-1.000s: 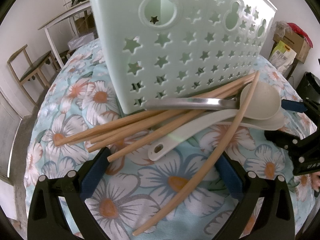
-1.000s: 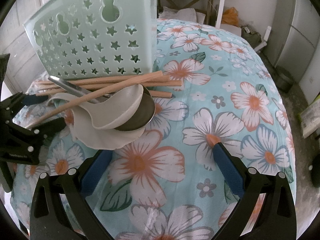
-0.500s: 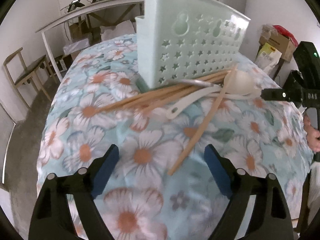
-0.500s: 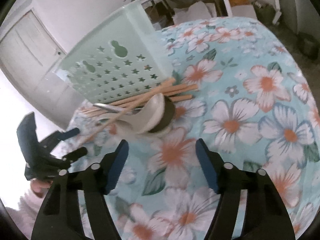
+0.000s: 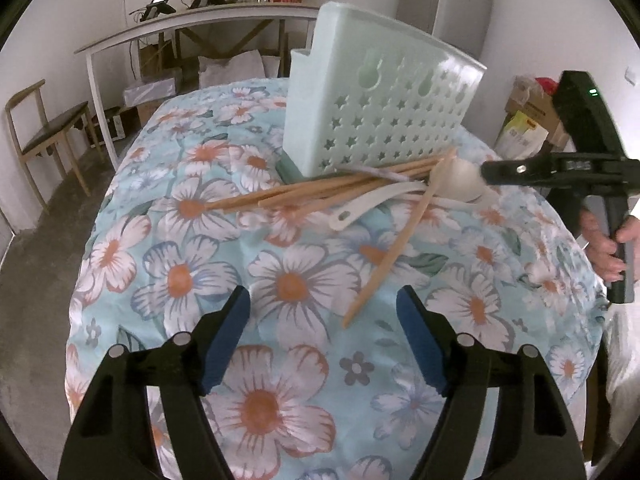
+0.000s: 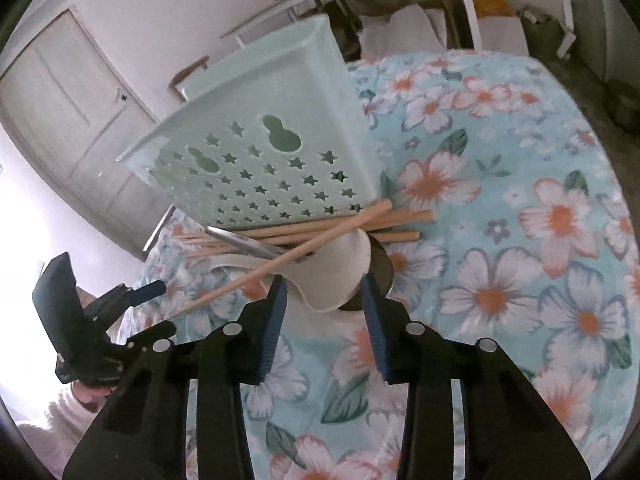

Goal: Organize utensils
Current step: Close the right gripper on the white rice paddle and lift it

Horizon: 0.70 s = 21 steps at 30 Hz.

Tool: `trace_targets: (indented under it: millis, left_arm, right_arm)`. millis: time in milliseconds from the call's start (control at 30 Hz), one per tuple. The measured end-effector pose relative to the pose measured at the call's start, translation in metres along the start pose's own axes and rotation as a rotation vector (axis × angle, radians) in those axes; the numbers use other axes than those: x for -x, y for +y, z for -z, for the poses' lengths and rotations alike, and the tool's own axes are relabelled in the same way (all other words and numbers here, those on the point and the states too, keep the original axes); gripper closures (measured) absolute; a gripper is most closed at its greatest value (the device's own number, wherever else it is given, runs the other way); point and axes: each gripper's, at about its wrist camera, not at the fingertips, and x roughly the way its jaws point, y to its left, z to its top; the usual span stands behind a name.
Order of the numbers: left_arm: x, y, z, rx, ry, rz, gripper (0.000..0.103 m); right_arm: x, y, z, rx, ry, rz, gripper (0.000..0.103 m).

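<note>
A pale green utensil caddy [image 5: 380, 108] with star holes stands on the flowered tablecloth [image 5: 280, 280]; it also shows in the right wrist view [image 6: 272, 156]. In front of it lie several wooden chopsticks [image 5: 320, 192], a metal spoon handle [image 6: 244, 242] and white ceramic spoons [image 5: 456, 178]. One long chopstick [image 5: 396, 248] lies across the pile. My left gripper [image 5: 324, 316] is open and empty, well back from the pile. My right gripper [image 6: 324, 300] is open, its fingers on either side of the white spoon bowls [image 6: 336, 268].
A white side table [image 5: 192, 32] with gadgets stands at the back, and a wooden chair [image 5: 44, 136] at the left. Cardboard boxes [image 5: 532, 116] sit at the right. The table's edge curves away on the left. A white door [image 6: 72, 112] is behind the caddy.
My left gripper has pulled back and up from the pile. My right gripper has narrowed and moved in around the white spoon bowls.
</note>
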Motion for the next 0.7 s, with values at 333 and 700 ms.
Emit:
trace_targets:
  millis: [333,700]
  left_arm:
    - [0.007,0.002,0.004,0.013,-0.033,0.003,0.029]
    - [0.005,-0.010,0.000,-0.010,-0.030,0.019,0.042]
  right_arm:
    - [-0.028,-0.014,-0.007,-0.060,0.024,-0.019,0.099]
    - [0.048,-0.019,-0.009,-0.046,-0.241,0.199,0.101]
